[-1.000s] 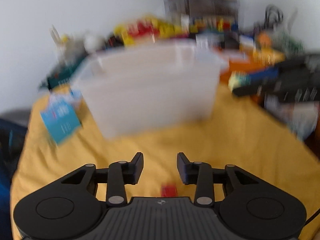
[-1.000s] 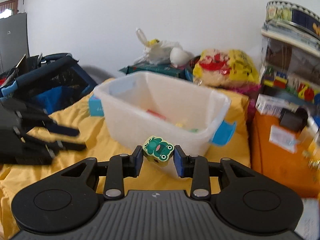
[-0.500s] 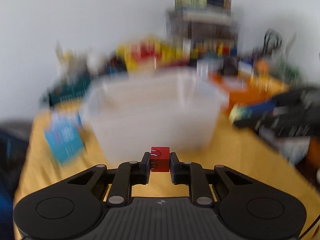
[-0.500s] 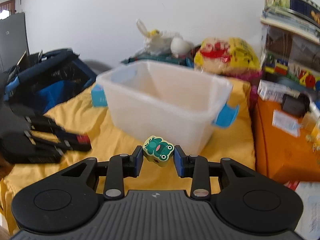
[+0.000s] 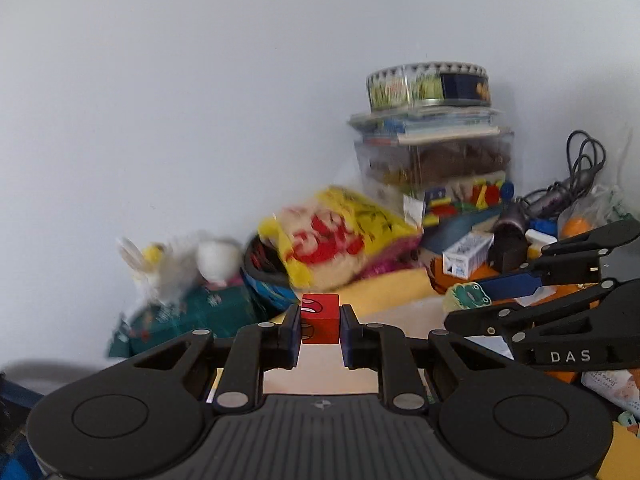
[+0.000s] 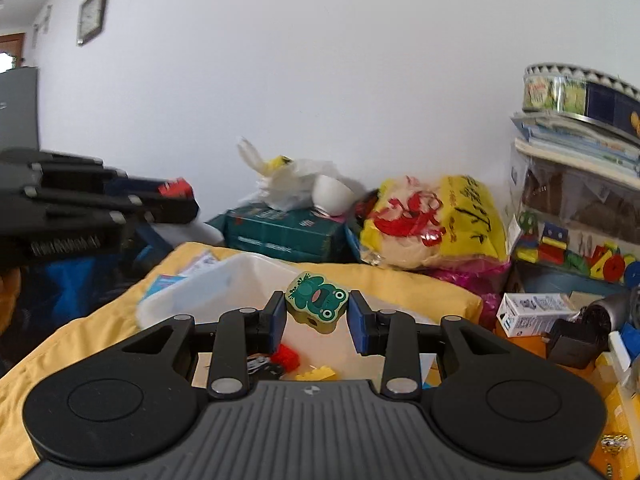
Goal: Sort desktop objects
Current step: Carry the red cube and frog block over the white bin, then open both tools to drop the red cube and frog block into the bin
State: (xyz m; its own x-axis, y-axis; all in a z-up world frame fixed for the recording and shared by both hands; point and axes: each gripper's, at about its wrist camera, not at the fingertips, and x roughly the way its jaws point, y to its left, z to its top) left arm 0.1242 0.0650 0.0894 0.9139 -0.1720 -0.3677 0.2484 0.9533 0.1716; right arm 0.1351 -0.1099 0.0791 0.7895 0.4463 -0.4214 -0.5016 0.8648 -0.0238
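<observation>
Red cube (image 5: 320,319) with a mouth printed on it sits clamped between the pads of the left tongs (image 5: 320,330), whose jaws have just been closing and now press on both of its sides; it is held up in the air, over the pale rim below. Just to the right in the same view, the right tongs (image 5: 486,294) reach in from the side with a green frog block (image 5: 467,298) at their tips.

From the right wrist, the frog block (image 6: 317,301) sits tilted between the blue pads of the right tongs (image 6: 317,314), gripped at a narrow gap, directly above the open clear plastic bin (image 6: 188,300). Inside the bin, below the tongs, lie a red brick (image 6: 286,356) and a yellow brick (image 6: 318,373). The bin stands on a desk covered with a yellow cloth (image 6: 80,336). At left the left tongs (image 6: 176,196) hover higher, the red cube showing at their tips.

Farther back, a dark green box (image 6: 280,232) carries a white plastic bag (image 6: 288,184), and a yellow-and-red packet (image 6: 436,220) leans beside it. A round tin (image 6: 576,94) tops a stack at the wall.
</observation>
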